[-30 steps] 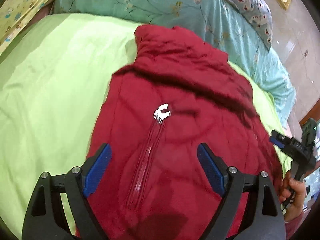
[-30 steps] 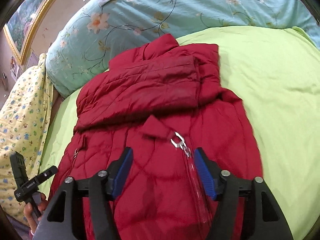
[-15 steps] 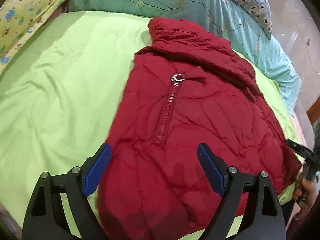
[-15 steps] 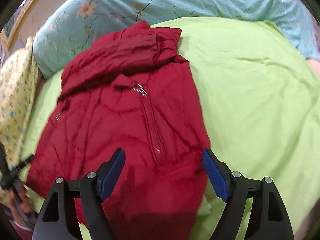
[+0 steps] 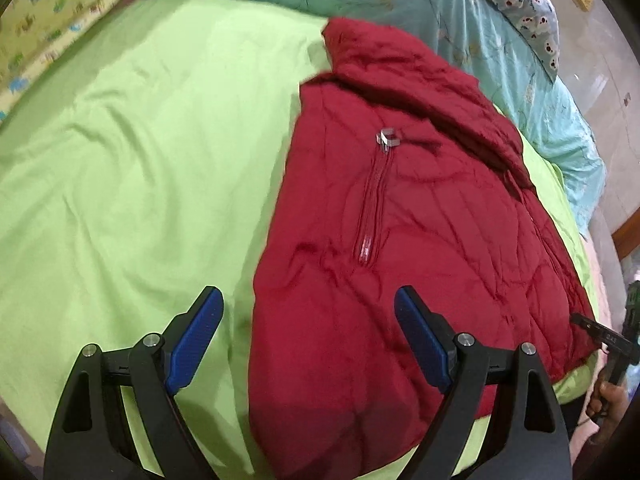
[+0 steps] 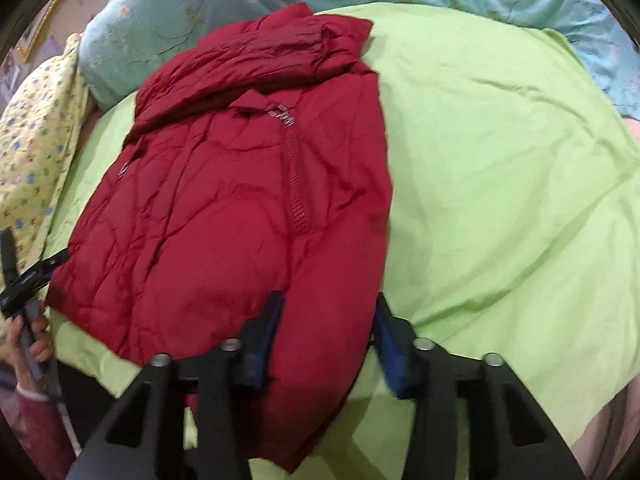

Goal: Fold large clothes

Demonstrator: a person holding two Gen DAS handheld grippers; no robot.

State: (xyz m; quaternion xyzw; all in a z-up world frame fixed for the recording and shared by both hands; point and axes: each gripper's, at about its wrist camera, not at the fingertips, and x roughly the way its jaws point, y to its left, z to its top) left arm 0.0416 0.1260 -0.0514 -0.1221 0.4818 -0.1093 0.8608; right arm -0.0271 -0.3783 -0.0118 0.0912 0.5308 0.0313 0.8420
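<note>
A dark red quilted jacket [image 5: 408, 220] lies folded lengthwise on a lime green bed sheet [image 5: 132, 152], collar toward the pillows, with a zip pull [image 5: 387, 138] on top. It also shows in the right wrist view [image 6: 224, 208]. My left gripper [image 5: 308, 340] is open above the jacket's near hem, its left finger over the sheet. My right gripper [image 6: 328, 340] is partly closed, its blue pads on either side of the jacket's near right hem corner; the frames do not show whether it grips the fabric.
A turquoise floral duvet [image 5: 472, 20] lies along the head of the bed, with a yellow patterned blanket [image 6: 28, 136] beside it. The green sheet [image 6: 500, 168] stretches right of the jacket. The bed's near edge lies just below both grippers.
Both grippers have drawn back toward the jacket's near hem. The right gripper's jaws have narrowed around the hem corner. The left gripper has shifted left and stays wide open.
</note>
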